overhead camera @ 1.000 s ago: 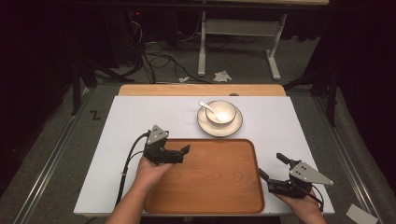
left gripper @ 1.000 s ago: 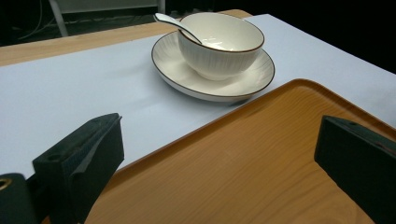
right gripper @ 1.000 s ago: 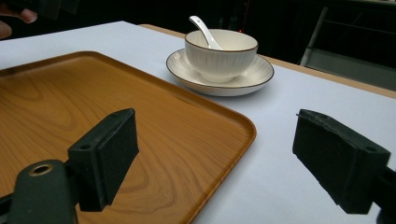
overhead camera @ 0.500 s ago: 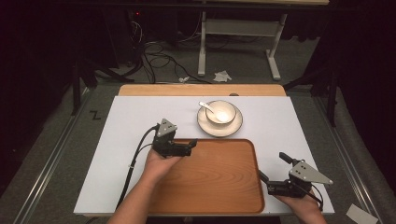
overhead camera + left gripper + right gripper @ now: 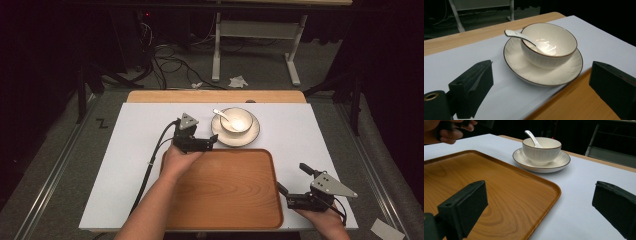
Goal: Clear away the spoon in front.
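Left gripper [image 5: 214, 141] released beside saucer [image 5: 252, 136] (bowl [image 5: 236, 120] and spoon [image 5: 221, 114] on it); right gripper [image 5: 291, 177] released near tray [image 5: 235, 200].

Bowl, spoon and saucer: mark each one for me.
bowl [image 5: 554, 53], left gripper view, on its ribbed outer wall.
spoon [image 5: 517, 35], left gripper view, on its handle.
saucer [image 5: 250, 138], high view, on its bare rim at the right.

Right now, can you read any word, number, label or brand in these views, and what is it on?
"Z": a dark mark shaped like that letter, on the grey floor left of the table.
No readable print on the bowl, saucer, spoon or tray.
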Demonstrator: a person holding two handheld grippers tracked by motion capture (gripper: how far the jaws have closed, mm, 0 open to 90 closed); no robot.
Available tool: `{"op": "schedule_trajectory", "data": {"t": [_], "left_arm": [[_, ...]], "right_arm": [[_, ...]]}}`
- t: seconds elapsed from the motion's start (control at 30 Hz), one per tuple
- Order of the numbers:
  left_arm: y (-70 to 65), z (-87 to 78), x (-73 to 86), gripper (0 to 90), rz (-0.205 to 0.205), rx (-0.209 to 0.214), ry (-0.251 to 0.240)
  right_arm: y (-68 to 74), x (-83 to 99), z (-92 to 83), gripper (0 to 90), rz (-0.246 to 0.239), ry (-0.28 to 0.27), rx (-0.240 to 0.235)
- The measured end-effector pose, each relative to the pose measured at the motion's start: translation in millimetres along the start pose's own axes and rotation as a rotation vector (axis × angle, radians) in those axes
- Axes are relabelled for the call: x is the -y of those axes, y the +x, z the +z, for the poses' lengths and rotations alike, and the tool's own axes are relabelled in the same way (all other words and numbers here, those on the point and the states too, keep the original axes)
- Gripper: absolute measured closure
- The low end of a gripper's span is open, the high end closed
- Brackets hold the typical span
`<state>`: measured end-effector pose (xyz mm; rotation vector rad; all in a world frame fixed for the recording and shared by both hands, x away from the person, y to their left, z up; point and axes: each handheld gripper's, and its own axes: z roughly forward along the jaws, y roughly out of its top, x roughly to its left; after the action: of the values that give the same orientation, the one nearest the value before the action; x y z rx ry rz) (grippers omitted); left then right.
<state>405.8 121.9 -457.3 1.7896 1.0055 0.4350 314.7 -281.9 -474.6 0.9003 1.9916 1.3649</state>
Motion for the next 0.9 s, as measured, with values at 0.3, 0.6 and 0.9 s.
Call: {"op": "schedule_trajectory", "data": {"t": [0.3,0.6,0.9], "left_arm": [[3.5,21.7,-16.8,10.1,0.009,-0.019,0.003],[13.9,48.8,-36.4,15.6,-0.015,-0.026,0.000],[26.1,74.9,-51.1,69.0,-0.052,-0.035,0.007]], "right_arm": [[-1.7,0.1,-1.0,1.4,0.007,-0.007,0.000],[-2.0,0.9,-0.6,1.6,0.008,-0.006,-0.009],[-3.0,1.9,-0.2,1.5,0.017,-0.007,-0.007]]}}
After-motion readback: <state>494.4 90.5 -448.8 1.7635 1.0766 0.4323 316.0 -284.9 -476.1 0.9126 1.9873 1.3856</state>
